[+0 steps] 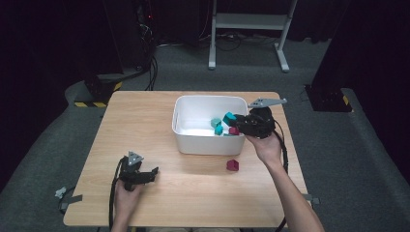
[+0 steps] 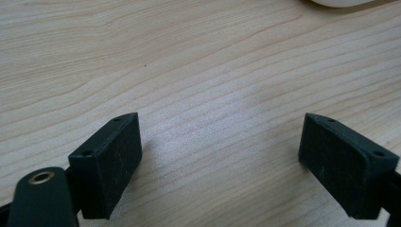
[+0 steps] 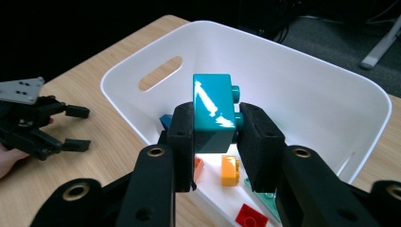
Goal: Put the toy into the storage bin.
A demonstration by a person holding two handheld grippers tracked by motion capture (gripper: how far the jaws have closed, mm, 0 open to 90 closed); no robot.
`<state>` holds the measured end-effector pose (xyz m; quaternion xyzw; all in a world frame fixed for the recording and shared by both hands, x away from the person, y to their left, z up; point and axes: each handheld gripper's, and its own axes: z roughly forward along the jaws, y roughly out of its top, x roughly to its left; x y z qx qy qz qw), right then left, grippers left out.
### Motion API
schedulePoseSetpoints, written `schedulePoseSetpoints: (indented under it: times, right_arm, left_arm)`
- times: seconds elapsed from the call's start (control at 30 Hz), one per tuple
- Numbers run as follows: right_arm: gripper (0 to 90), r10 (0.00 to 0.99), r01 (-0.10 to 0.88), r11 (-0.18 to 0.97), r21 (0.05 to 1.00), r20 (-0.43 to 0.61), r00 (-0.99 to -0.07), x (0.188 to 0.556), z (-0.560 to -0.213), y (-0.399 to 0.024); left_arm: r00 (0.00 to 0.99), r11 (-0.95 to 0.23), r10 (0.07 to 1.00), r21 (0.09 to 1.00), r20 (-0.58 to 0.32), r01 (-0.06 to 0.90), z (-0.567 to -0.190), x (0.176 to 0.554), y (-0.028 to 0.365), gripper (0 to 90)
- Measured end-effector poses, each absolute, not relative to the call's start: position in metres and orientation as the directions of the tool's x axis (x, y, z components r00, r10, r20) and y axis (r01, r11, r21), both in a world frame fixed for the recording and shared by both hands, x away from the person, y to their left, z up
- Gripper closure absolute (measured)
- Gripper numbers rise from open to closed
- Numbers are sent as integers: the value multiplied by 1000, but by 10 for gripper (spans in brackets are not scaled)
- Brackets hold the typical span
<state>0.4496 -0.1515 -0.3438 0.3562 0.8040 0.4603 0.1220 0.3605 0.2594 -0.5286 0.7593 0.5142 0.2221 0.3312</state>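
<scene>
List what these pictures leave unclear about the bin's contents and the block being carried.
- Right gripper view: the right gripper and its teal block cover part of the white bin floor.
- High view: the small blocks in the bin are too tiny to count.
- Left gripper view: the bin's rim is cut off by the top edge.

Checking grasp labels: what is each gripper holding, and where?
Right gripper clamps a teal brick by its lower flat sides, over the bin. Left gripper holds nothing.
</scene>
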Motion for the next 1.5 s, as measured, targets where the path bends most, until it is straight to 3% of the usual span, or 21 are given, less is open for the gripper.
schedulePoseSetpoints:
  times: [0.67,1.27,1.5]
  right_arm:
    - [674,681,466,396,791,87,-727,481,-350,-119]
    - [669,705,530,408,743,113,-701,502,-368,-112]
    - [605,720,544,402,736,113,-684,504,-372,-113]
  left_arm:
    - [370,-251,929,732,-2,634,-529,361,259,145]
    - [369,-249,929,732,-3,635,-529,360,259,146]
    - [369,-249,929,731,-3,635,-529,360,259,146]
